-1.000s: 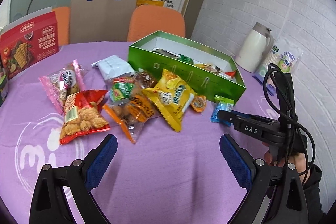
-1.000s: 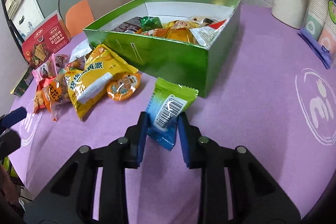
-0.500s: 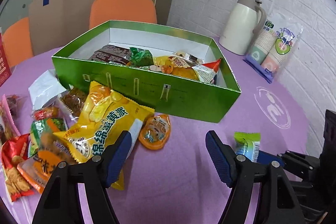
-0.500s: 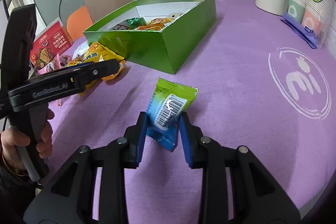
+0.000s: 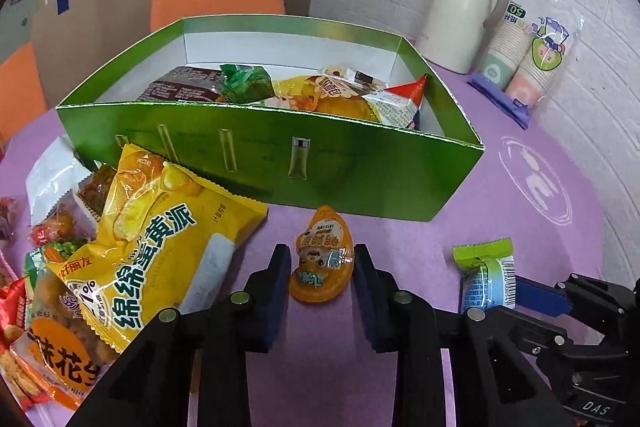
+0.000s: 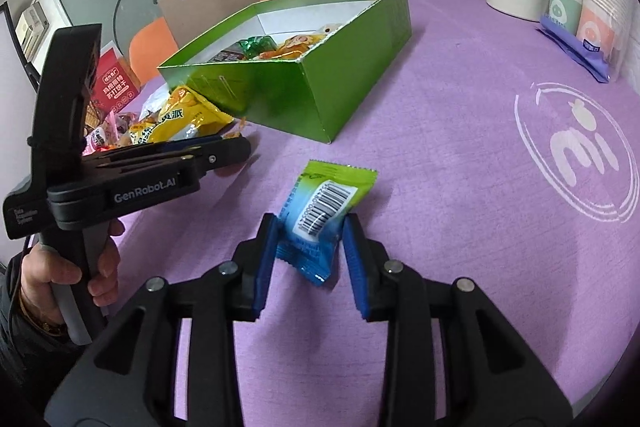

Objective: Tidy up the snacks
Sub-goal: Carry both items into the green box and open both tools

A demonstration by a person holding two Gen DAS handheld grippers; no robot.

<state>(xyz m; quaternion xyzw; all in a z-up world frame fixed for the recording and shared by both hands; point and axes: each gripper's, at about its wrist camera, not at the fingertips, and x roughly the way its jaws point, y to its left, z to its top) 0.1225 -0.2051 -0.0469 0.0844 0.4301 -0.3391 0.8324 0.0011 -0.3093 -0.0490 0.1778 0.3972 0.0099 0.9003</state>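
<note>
Right now two small snacks are being dealt with at once on the purple counter (image 6: 460, 131), just in front of the green box (image 5: 360, 179) that already holds several packets. The left gripper (image 5: 322, 267) brackets an orange jelly cup (image 5: 325, 257) lying flat on the cloth near the box's near wall; its fingers (image 5: 276, 279) are closing, and a sliver of cloth still shows on either side of the cup, so they do not yet seem to press it. To the right, the right gripper (image 6: 310, 243) has a green-and-blue candy packet (image 6: 320, 219) between its fingers; these are easing apart, though the packet's sides still look touched by the blue pads, and whether it is firmly held is hard to tell. A yellow pie bag (image 5: 160, 247) and a heap of other wrapped snacks lie at the left of the jelly cup, the bag's corner close to the left finger. The step in hand looks like picking up the loose small items for the box. Next, the left fingers would need to finish closing squarely on the cup's rim without snagging the yellow bag, then lift it clear of the near wall and over into a free spot among the packets. The cup is smooth and rounded, so it may slip if pinched off-centre.
</note>
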